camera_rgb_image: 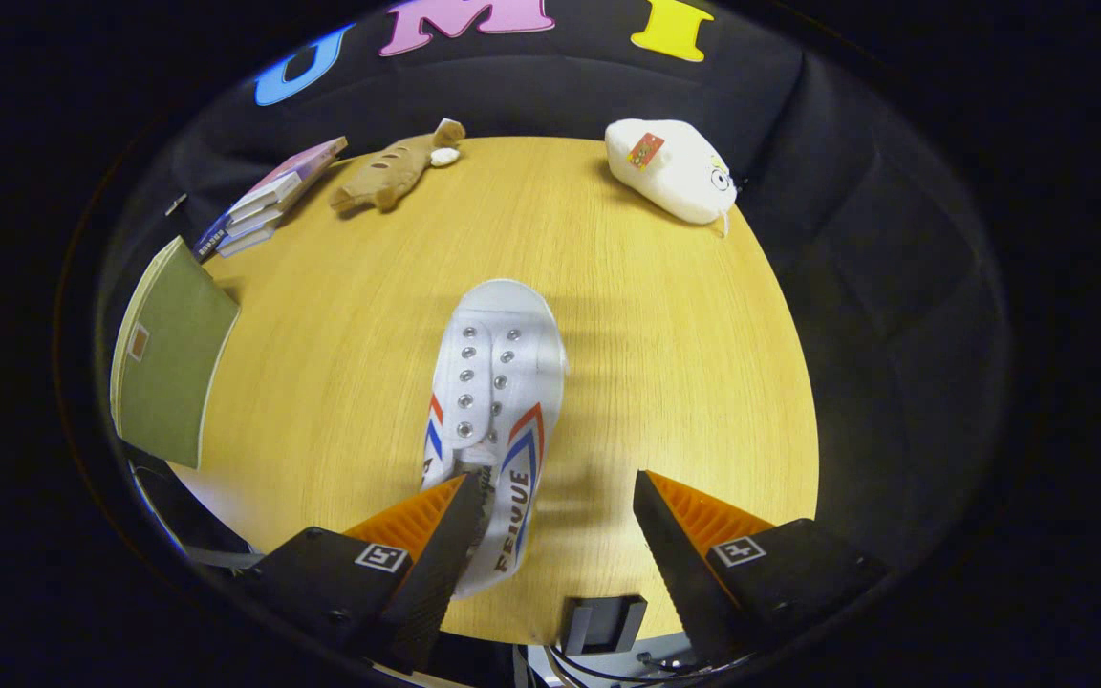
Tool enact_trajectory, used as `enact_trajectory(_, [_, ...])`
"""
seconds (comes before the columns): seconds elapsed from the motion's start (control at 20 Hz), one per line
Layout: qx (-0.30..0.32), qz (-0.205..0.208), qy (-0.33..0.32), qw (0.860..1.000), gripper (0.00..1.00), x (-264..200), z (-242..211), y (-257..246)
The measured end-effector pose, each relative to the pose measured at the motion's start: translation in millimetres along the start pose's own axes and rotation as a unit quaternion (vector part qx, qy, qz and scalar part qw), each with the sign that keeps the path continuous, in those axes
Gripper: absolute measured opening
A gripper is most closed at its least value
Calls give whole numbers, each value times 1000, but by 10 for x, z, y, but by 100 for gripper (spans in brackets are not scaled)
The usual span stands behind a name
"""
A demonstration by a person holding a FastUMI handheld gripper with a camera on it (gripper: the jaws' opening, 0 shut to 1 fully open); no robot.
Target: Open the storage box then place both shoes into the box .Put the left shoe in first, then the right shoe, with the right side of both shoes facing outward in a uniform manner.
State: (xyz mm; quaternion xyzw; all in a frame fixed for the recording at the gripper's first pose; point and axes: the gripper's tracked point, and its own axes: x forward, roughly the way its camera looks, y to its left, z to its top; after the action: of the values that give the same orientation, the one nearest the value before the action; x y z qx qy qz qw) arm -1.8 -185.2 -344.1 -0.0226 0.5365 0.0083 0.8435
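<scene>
White shoe (496,401) beside spread tongs (550,521), wooden table (665,382)

A round wooden table (665,382) held a stack of books (269,199) at its far left edge, with a brown plush toy (388,174) lying just beside the stack. A white plush toy (675,172) sat at the far right edge, well apart from them. A green notebook (168,358) lay at the table's left edge.
</scene>
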Motion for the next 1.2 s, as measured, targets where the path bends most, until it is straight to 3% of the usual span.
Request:
enact_trajectory(0.25, [13, 32, 17, 999, 97, 262, 62, 114])
enact_trajectory(0.4, [20, 54, 25, 998, 50, 319, 57, 231])
enact_trajectory(0.55, [47, 56, 35, 997, 37, 334, 60, 187])
enact_trajectory(0.7, [75, 48, 49, 995, 15, 341, 55, 171])
enact_trajectory(0.9, [69, 56, 50, 995, 8, 292, 55, 173])
enact_trajectory(1.2, [62, 74, 27, 995, 7, -13, 300, 465])
